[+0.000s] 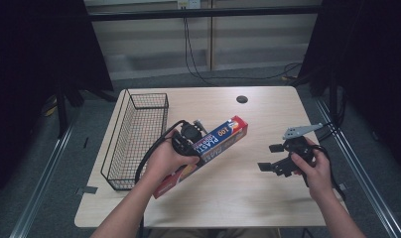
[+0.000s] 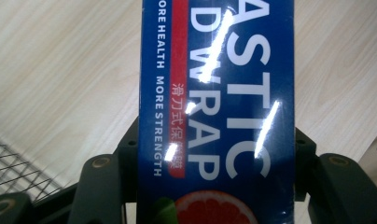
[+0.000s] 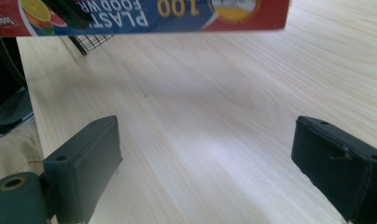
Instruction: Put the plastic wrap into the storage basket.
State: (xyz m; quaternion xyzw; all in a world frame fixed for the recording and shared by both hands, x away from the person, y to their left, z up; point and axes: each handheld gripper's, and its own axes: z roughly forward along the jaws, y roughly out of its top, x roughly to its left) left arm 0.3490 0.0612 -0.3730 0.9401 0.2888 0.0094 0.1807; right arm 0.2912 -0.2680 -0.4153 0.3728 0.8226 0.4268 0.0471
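Plastic wrap box (image 1: 208,148), blue with red ends, clamped across its width by left gripper (image 1: 188,140), jaws pressing both long sides in the left gripper view; held slantwise over light wooden table (image 1: 248,188), just right of black wire basket (image 1: 134,134). Right gripper (image 1: 273,157) well apart at the table's right side, jaws spread wide over bare wood, holding nothing, grey plate (image 1: 300,130) on top.

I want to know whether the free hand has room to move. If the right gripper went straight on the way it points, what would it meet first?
Likely the plastic wrap box, which crosses its line ahead, held in the left gripper. The right gripper is open over bare table; depth is unclear, so it might pass under the box.
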